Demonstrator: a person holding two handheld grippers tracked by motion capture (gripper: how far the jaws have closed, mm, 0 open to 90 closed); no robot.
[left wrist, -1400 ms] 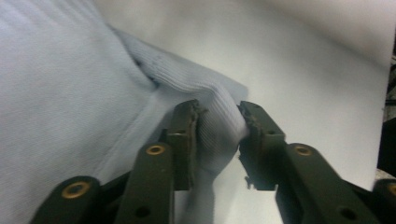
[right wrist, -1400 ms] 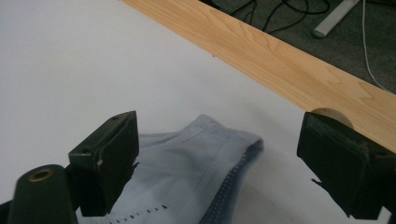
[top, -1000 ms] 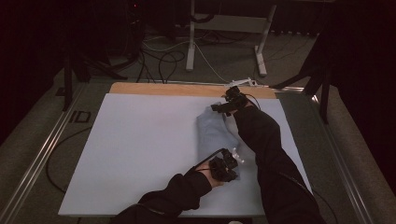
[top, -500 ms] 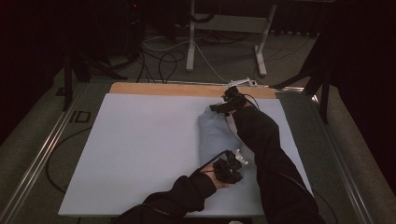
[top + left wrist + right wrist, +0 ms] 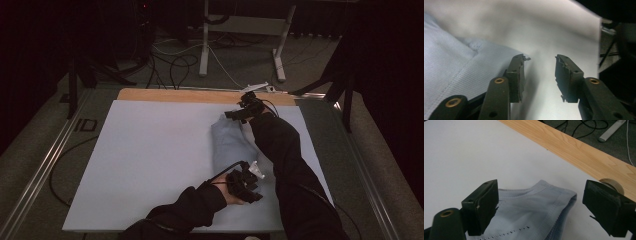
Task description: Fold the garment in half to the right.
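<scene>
Sleeves: my two dark forearms come in from the near edge in the high view, L low and short, R reaching far up the R side of the sheet.
L claw (image 5: 250,186): near edge of the garment, just by its near R corner. Jaws have just been opening; now parted w/ a clear gap, released, nothing btwn them but bare white sheet. In the left gripper view my L claw (image 5: 539,72) has one jaw over the cloth hem, the other over the sheet.
Garment (image 5: 231,145): pale blue knit, folded into a long narrow strip running near to far, on the R half of the white sheet. Ribbed weave and a seam show up close in the left gripper view, garment (image 5: 454,70) at the L of the jaws.
White sheet (image 5: 150,160): covers most of the table, flat.
R claw (image 5: 239,114): at the far end of the garment. In the right gripper view my R claw (image 5: 541,202) stands wide, released; the garment's (image 5: 534,212) ribbed neck edge lies btwn and below the jaws, pads not pressing it.
Tape roll (image 5: 611,184): partly behind one R jaw, by the sheet's far edge.
Wood strip (image 5: 200,95): bare table edge beyond the sheet.
Floor beyond: cables (image 5: 175,65) and a white stand (image 5: 205,40), dim.
</scene>
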